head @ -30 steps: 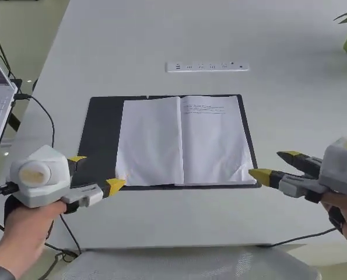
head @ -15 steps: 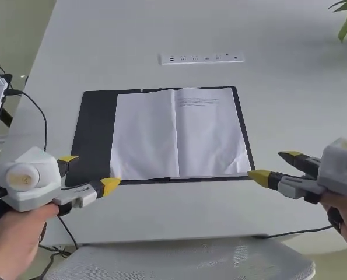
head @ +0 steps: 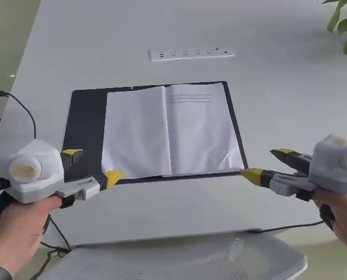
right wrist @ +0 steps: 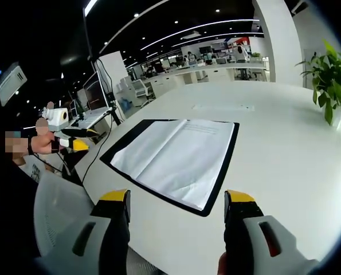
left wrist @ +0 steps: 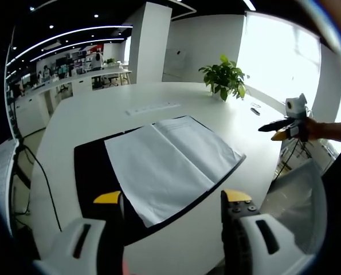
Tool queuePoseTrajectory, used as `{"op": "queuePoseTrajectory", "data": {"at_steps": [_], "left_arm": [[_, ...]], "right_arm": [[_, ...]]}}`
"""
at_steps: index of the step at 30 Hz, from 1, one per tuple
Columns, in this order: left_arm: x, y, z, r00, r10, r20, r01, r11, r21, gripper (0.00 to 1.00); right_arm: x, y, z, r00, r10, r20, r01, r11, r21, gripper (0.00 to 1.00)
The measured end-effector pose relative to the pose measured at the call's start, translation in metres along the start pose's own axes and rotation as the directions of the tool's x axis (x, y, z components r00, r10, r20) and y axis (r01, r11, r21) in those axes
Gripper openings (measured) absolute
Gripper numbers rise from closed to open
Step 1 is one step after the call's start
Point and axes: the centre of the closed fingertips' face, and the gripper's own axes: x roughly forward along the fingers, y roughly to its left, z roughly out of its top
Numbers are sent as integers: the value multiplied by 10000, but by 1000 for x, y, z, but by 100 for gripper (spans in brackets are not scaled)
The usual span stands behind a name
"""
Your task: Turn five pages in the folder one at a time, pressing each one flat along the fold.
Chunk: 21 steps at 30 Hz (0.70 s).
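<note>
A black folder (head: 84,125) lies open on the white table, its white pages (head: 170,128) spread flat on both sides of the fold; the right page has a few lines of print at the top. The folder (left wrist: 95,166) appears ahead of the left gripper's jaws, and the folder (right wrist: 176,154) ahead of the right one's. My left gripper (head: 91,166) hovers open at the folder's near-left corner. My right gripper (head: 266,165) is open just off the near-right corner, holding nothing. The right page's near corner curls up slightly.
A white power strip (head: 190,54) lies beyond the folder. A potted plant (head: 345,20) stands at the far right. A black cable (head: 21,111) runs along the table's left edge. A grey chair back (head: 179,259) sits below the near edge.
The head camera has shifted, so the folder sits higher and further left in the picture. Both grippers hold about the same places beside the near corners, still open.
</note>
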Motion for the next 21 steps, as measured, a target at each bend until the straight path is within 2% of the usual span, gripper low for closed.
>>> {"op": "queuePoseTrajectory", "data": {"at_steps": [11,21], "left_arm": [[29,-31,21,9972,-746,-42,747,9953,610,68],[47,-48,30,9936,-1130,-72,1133,9905,779,68]], "right_arm": [[-9,-6,-4,9999,-71,135,67,9996,259,65],[-10,-12,-11,9999,-59,126,54,9993,379,65]]}}
